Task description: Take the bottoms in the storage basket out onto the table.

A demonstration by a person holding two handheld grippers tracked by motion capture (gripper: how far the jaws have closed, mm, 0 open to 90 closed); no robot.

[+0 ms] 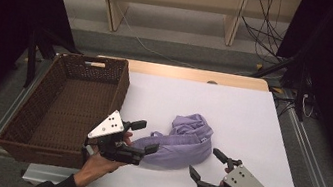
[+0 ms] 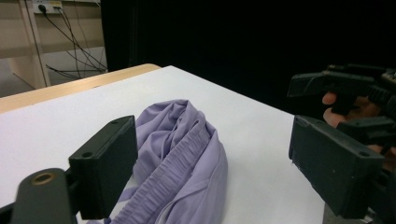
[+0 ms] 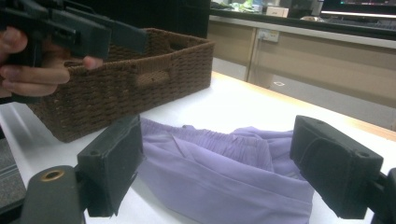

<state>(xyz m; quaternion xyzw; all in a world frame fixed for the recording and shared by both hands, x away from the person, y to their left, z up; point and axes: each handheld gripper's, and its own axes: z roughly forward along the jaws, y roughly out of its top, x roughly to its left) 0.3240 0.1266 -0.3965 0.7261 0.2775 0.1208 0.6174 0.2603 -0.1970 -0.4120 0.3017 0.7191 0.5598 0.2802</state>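
High view: the purple cloth (image 1: 185, 144) is seen bunched on the white desk (image 1: 252, 117), low in the middle. Both the left gripper (image 1: 145, 136) and right gripper (image 1: 203, 162) are held with fingers spread, nothing pinched. The brown basket (image 1: 29, 117) at the left is not yet filled.

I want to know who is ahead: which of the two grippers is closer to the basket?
The left gripper. It hovers right beside the basket, at the purple cloth's left end; the right gripper is across the cloth, farther away.

Brown wicker basket (image 1: 64, 102), white table (image 1: 249, 132), perhaps wooden shelving (image 1: 168, 3)
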